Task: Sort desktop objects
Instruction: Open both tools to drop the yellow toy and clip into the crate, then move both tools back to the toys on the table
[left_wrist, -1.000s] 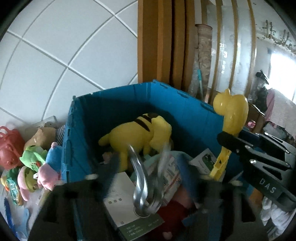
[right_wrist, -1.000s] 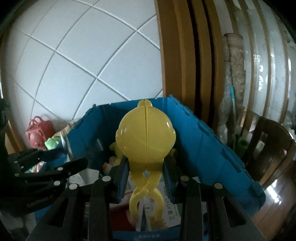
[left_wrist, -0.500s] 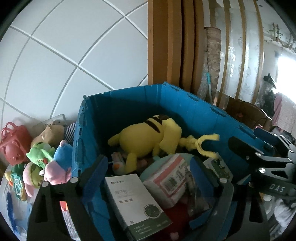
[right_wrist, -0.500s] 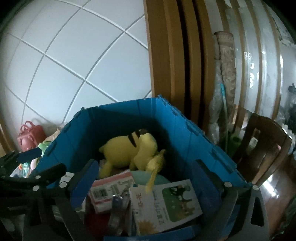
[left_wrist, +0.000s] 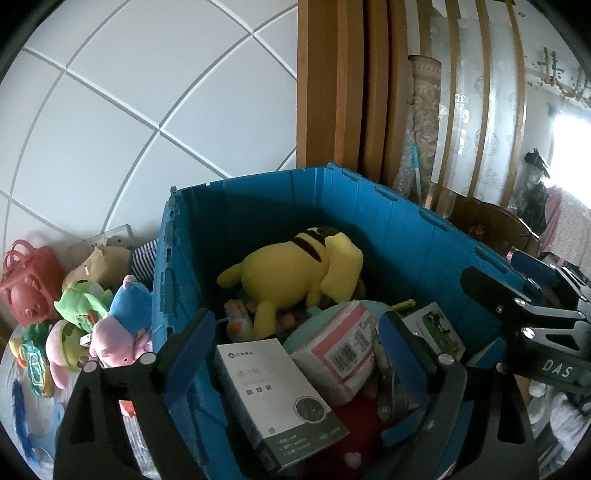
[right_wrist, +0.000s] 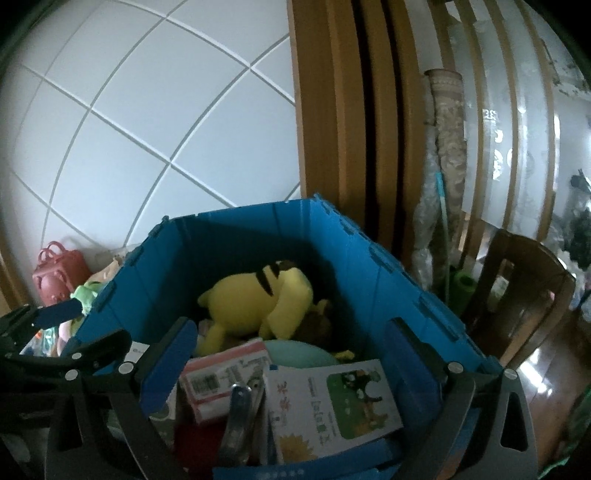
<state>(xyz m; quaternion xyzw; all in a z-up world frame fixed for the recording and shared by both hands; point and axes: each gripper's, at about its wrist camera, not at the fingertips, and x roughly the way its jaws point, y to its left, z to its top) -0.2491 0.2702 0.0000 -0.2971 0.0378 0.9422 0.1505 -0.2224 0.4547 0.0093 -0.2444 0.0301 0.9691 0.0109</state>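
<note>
Gripper (right_wrist: 291, 354) (agape) above bin (right_wrist: 399, 273).

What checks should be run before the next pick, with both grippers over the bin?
1. Left gripper open and empty: ok.
2. Right gripper open and empty: ok.
3. Items inside the blue bin, none hanging over its rim: ok; yellow plush, white box and booklet lie within the walls.
4. Toys left to sort: not ok; a plush pile and red bag sit outside, left of the bin.
5. Room in the bin: cannot tell; the near half looks packed.
</note>
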